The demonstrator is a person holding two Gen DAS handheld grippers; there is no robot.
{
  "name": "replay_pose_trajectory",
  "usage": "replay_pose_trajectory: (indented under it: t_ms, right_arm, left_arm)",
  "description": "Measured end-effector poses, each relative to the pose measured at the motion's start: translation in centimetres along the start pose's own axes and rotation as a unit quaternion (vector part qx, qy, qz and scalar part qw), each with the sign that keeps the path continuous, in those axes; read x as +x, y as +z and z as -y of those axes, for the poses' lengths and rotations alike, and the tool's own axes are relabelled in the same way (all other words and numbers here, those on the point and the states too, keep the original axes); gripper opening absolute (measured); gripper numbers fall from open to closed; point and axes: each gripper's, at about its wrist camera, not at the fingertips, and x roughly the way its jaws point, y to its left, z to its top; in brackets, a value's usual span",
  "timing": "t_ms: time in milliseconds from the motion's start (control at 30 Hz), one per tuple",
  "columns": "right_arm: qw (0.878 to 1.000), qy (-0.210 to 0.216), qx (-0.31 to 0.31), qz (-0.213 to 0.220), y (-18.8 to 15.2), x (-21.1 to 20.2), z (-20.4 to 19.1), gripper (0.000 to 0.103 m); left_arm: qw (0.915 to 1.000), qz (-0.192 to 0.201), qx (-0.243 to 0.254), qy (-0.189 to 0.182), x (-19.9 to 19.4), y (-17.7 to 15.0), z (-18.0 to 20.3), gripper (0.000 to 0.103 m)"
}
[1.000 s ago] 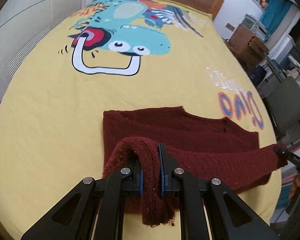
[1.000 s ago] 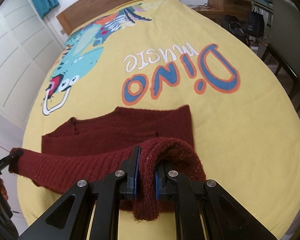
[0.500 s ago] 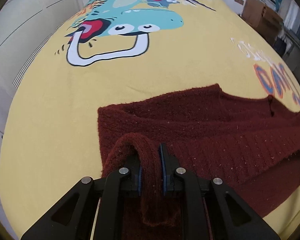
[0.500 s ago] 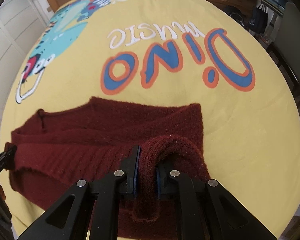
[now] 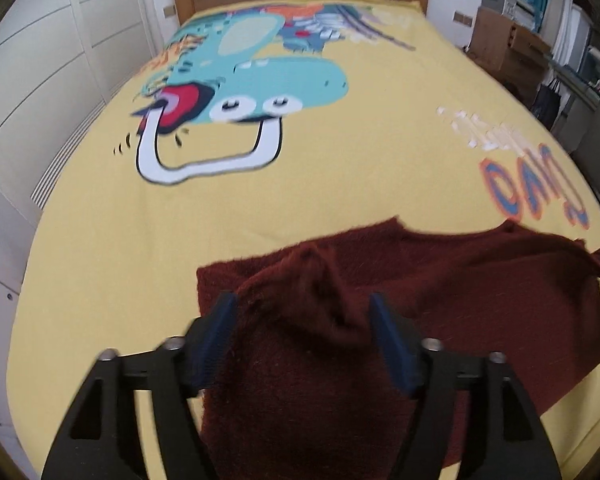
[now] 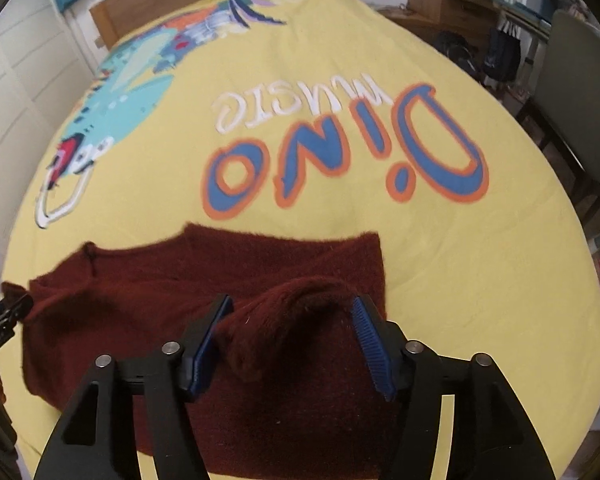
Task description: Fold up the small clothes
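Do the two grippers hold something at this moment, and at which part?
Nothing is held. Both the left gripper and the right gripper stand open over the dark red sweater.

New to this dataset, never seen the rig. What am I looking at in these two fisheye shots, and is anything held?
No robot arm here: a person holds a two-finger gripper in each hand, and each gripper carries a fisheye camera looking forward along its fingers. One picture is from the left gripper, the other from the right gripper. The black arms with blue pads at the bottom of each picture are the jaws.

The surface is a bed with a yellow dinosaur-print bedspread. On it lies a dark red knitted garment, folded over on itself.

In both views the jaws stand wide open. A raised bump of the knit sits between them, but neither pair is clamped on it, so nothing is held.
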Motion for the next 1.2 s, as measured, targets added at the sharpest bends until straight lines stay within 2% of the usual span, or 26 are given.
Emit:
replay_pose_trajectory:
  t_ms: [33,67,100,133,267,300,333,500,600,667,767,867,1067,1200]
  right_arm:
    - [1.0,-0.003,-0.013,0.009,0.1,-0.7,-0.5,0.077]
    - [1.0,-0.004,-0.026,0.015,0.1,-1.2,-1.0,0.08]
    - [0.999,-0.002,-0.044,0.024,0.0,-1.9,-1.7,0.081]
    - [0.998,-0.001,-0.056,0.029,-0.2,-2.3,-2.3,0.082]
    - [0.994,0.003,-0.101,0.049,-2.0,-2.8,-5.0,0.092]
    - [0.993,0.004,-0.107,0.051,-2.6,-2.7,-5.7,0.1]
    - [0.992,0.006,-0.113,0.053,-3.4,-2.4,-6.4,0.103]
    - [0.989,0.012,-0.14,0.041,-7.6,0.0,-9.1,0.103]
    - [0.988,0.0,-0.153,0.022,-10.2,2.1,-10.2,0.103]
    - [0.987,-0.011,-0.157,0.013,-11.3,3.3,-10.2,0.103]
    - [0.99,-0.009,-0.143,0.009,-12.5,4.4,-8.9,0.103]
    - [0.994,0.004,-0.11,0.007,-12.5,4.4,-6.9,0.103]
    - [0.997,-0.009,-0.078,0.004,-11.9,3.8,-3.0,0.103]
    - [0.998,-0.014,-0.069,0.0,-12.1,3.4,-1.7,0.103]
  left_arm:
    - [0.9999,0.009,0.002,-0.005,-0.6,0.1,0.3,0.086]
    - [0.9997,0.02,0.008,-0.009,-1.1,0.0,0.7,0.091]
    - [0.9995,0.027,0.013,-0.011,-1.6,-0.1,1.1,0.1]
    - [0.999,0.036,0.021,-0.013,-2.0,-0.3,1.6,0.102]
    - [0.9976,0.044,0.04,-0.035,-2.3,-1.8,3.5,0.102]
    - [0.9972,0.045,0.046,-0.038,-2.1,-2.3,3.8,0.102]
    - [0.9968,0.044,0.054,-0.04,-1.8,-2.8,4.3,0.102]
    - [0.9961,0.011,0.074,-0.046,0.9,-5.8,5.9,0.102]
    - [0.9959,-0.007,0.083,-0.035,2.4,-7.4,6.4,0.102]
    - [0.9961,-0.027,0.077,-0.032,3.5,-8.5,5.9,0.102]
    - [0.9971,-0.023,0.065,-0.031,3.6,-9.7,4.6,0.102]
    - [0.9978,-0.018,0.055,-0.033,3.3,-10.1,2.9,0.102]
    - [0.9992,-0.02,0.023,-0.025,2.9,-10.1,-0.9,0.102]
    - [0.9988,-0.029,0.013,-0.038,3.2,-10.8,-1.8,0.102]
